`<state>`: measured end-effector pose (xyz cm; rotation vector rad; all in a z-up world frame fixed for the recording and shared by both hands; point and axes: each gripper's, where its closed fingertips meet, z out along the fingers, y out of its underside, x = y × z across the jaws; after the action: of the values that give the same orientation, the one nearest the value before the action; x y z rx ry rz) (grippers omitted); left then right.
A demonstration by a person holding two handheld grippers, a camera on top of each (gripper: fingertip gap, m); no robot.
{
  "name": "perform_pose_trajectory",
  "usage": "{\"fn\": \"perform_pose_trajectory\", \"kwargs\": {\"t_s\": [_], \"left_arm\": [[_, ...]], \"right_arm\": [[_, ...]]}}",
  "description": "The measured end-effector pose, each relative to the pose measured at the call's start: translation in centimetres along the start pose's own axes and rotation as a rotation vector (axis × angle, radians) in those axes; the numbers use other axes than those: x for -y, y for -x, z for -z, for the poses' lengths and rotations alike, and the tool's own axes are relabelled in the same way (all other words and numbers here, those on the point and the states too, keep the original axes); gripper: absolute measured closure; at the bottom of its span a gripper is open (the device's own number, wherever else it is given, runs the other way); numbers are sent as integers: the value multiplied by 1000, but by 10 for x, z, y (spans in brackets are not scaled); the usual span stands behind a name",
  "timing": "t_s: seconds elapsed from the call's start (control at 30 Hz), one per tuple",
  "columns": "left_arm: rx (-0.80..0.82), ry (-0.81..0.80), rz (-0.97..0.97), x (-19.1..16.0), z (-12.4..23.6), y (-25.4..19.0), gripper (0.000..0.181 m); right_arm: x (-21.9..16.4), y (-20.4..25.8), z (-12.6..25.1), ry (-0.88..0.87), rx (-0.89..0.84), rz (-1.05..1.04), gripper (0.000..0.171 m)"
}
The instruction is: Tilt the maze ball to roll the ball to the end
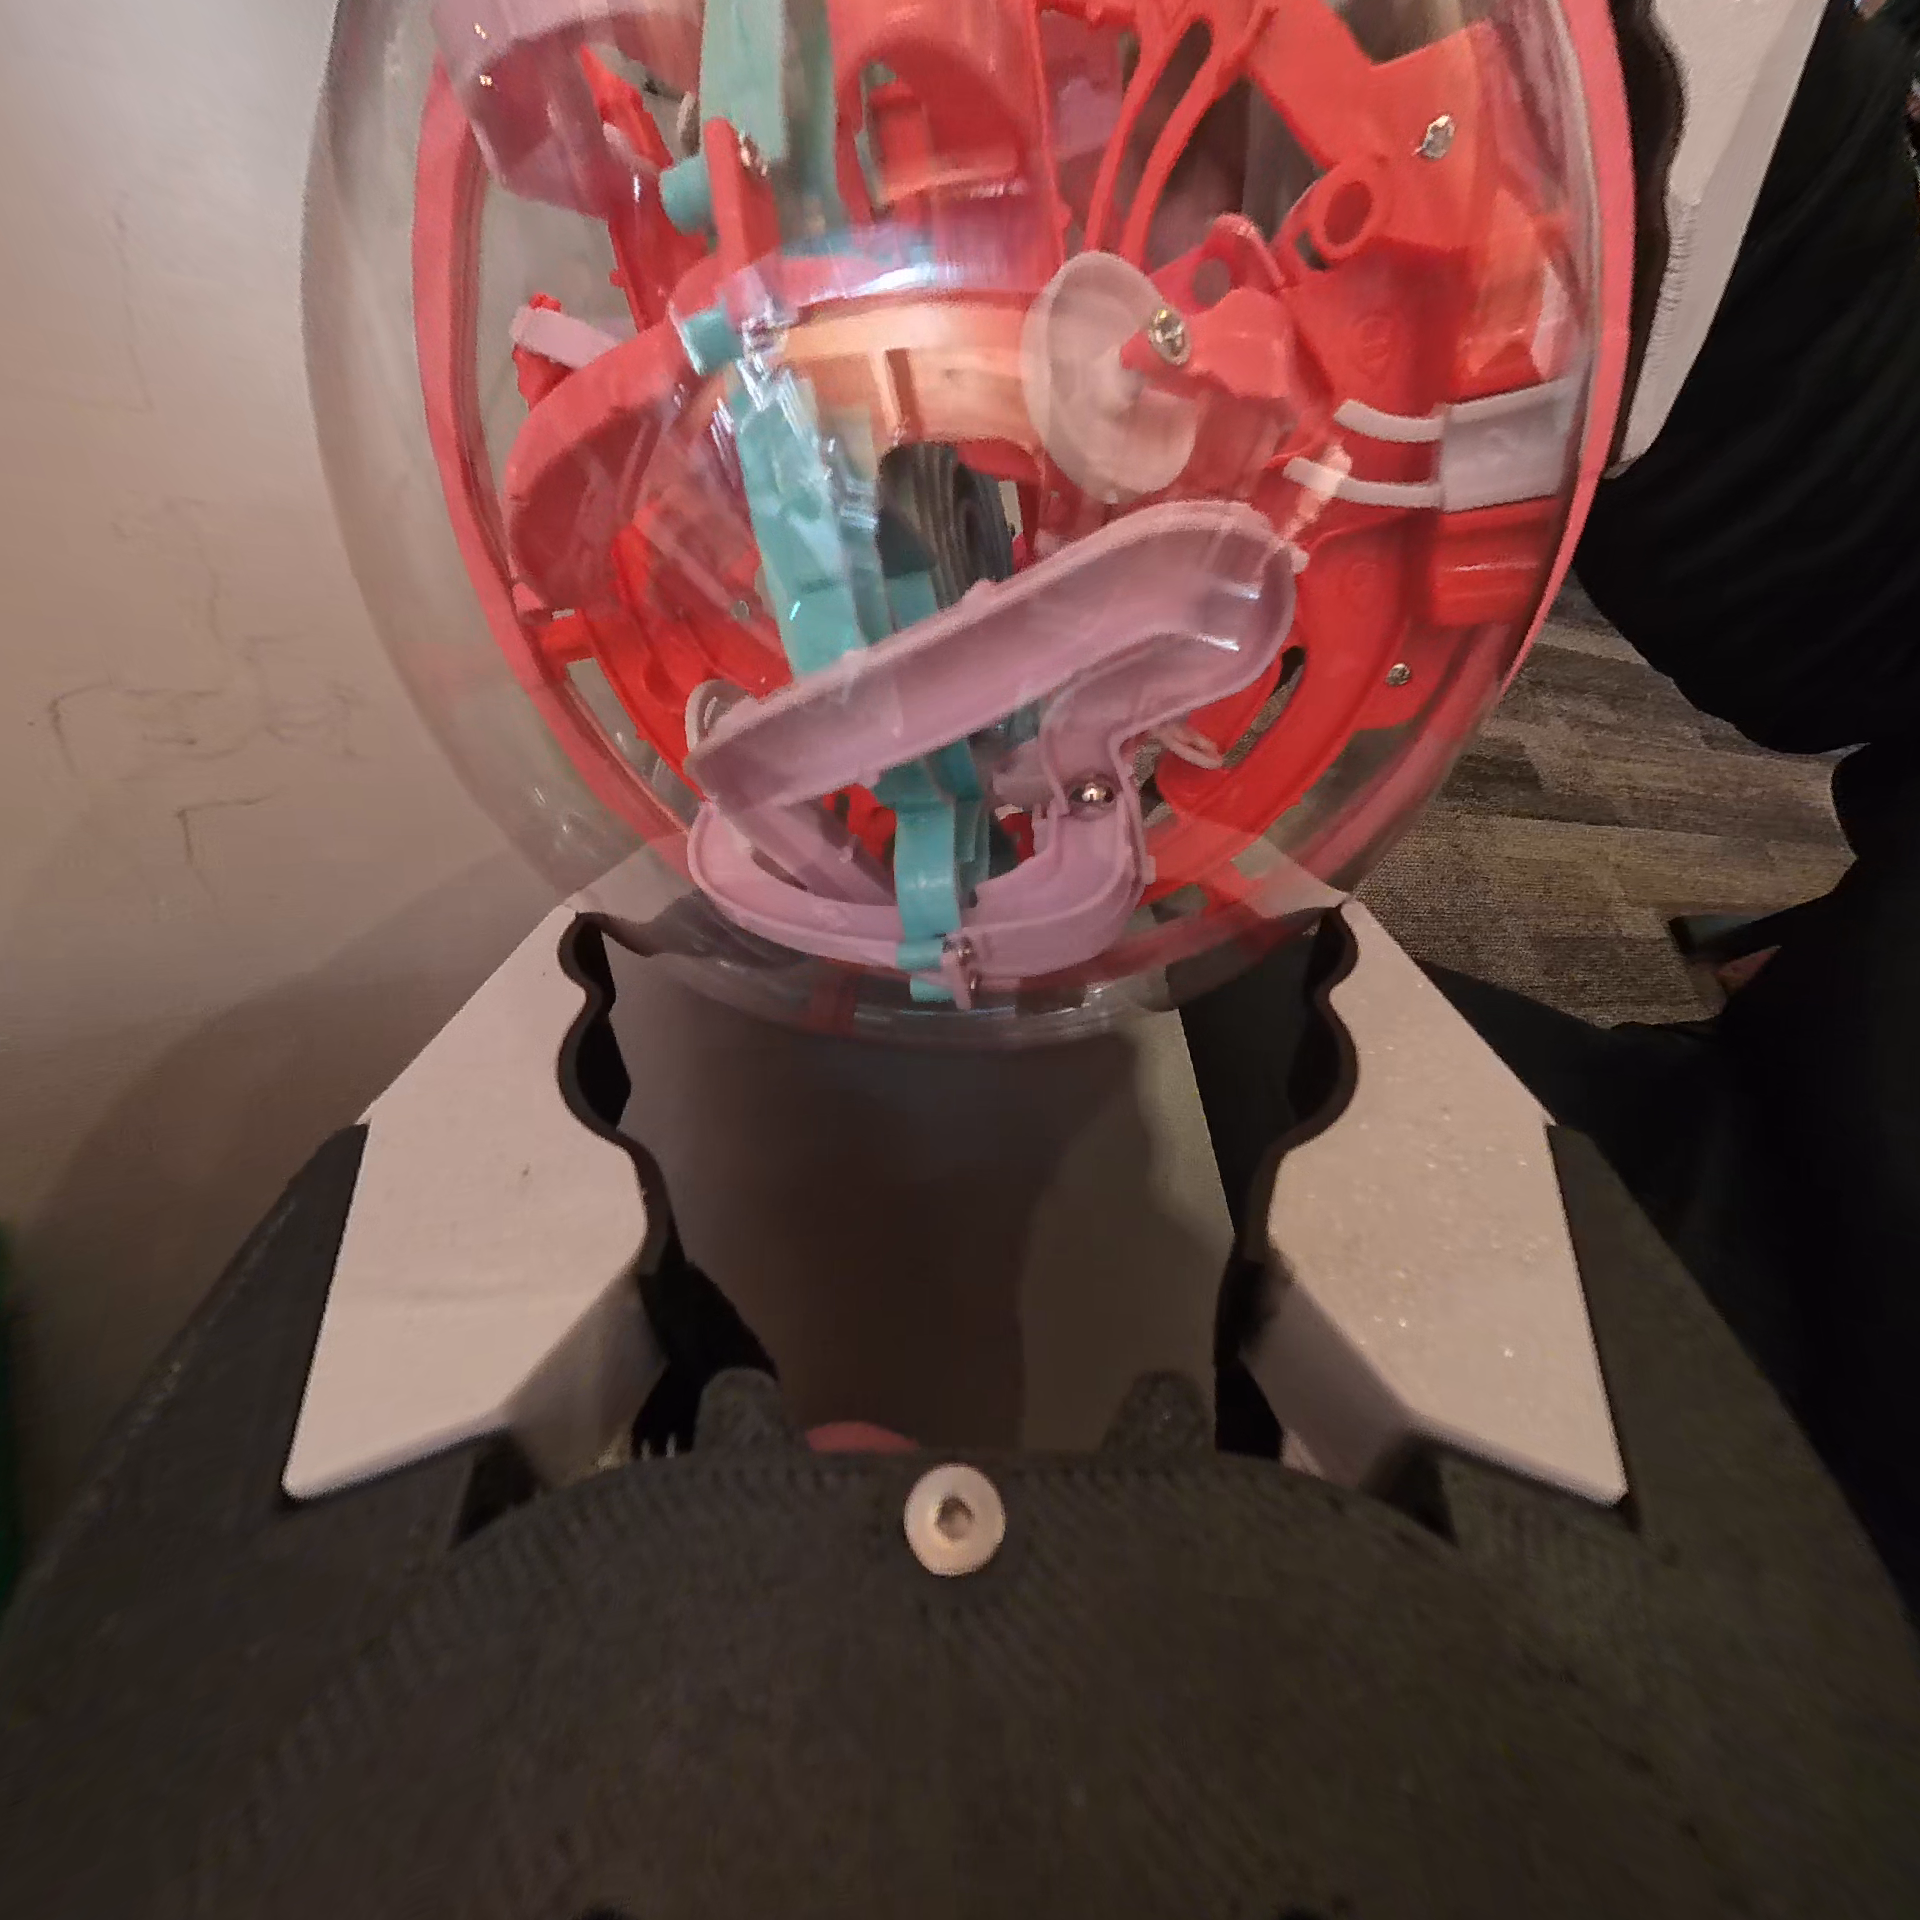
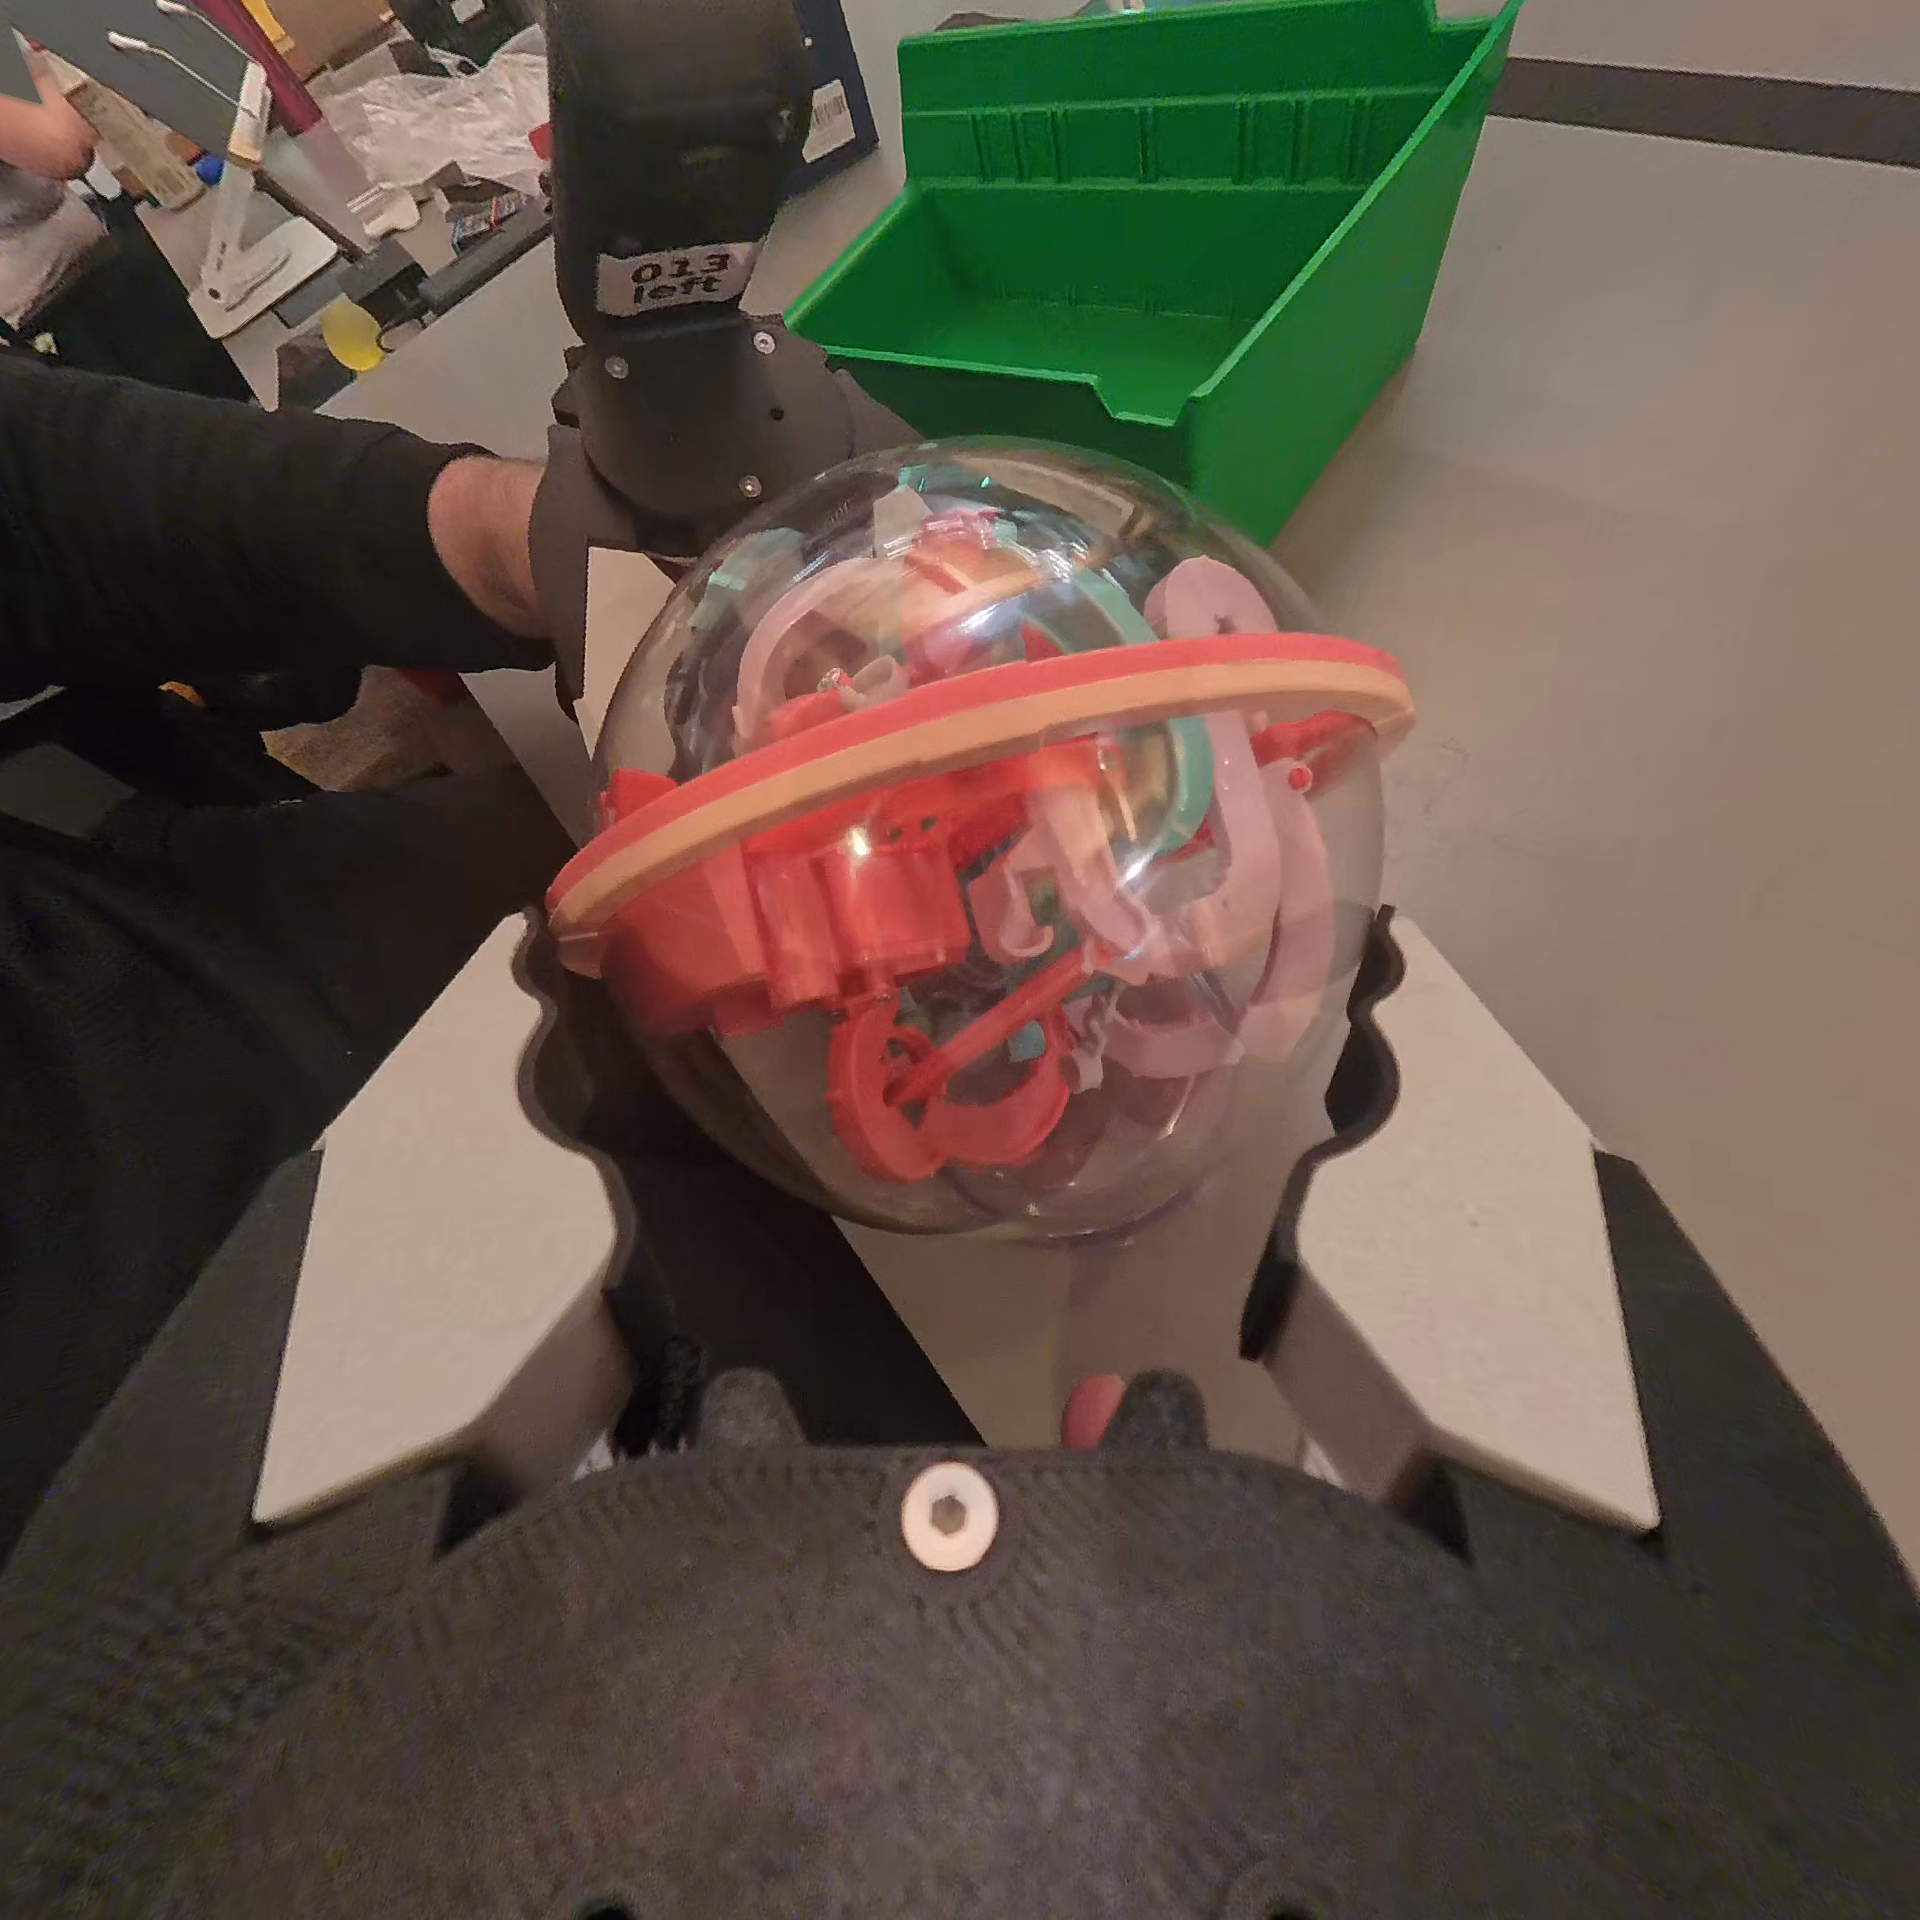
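The maze ball [image 2: 987, 831], a clear sphere packed with red, lilac and teal tracks, is held up above the grey table [image 2: 1662, 727] between the two grippers. The right gripper [image 2: 956, 997] has its jaws spread wide around the ball's near side, both fingers pressed to the shell. The left gripper [image 1: 961, 966] meets the ball from the far side, its jaws also wide, the fingertips touching the lower curve of the sphere. A red band [image 2: 977, 748] rings the ball and sits tilted, its left end lower than its right. Inside, the small steel ball [image 1: 1094, 800] rests in a lilac track [image 1: 997, 665] low in the sphere, at a bend. A green bin [image 2: 1143, 260] stands on the table beyond the ball, to the right. A black sleeve [image 2: 208, 540] reaches in from the left behind the left gripper.
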<state>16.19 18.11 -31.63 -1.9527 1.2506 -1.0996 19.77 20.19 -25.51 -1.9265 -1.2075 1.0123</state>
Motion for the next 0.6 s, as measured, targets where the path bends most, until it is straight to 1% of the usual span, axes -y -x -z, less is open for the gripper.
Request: {"fn": "perform_pose_trajectory", "kwargs": {"t_s": [0.6], "left_arm": [[-22,4,32,-1,-1,2,52]], "right_arm": [[7,-3,-4,12,6,-23,26]]}}
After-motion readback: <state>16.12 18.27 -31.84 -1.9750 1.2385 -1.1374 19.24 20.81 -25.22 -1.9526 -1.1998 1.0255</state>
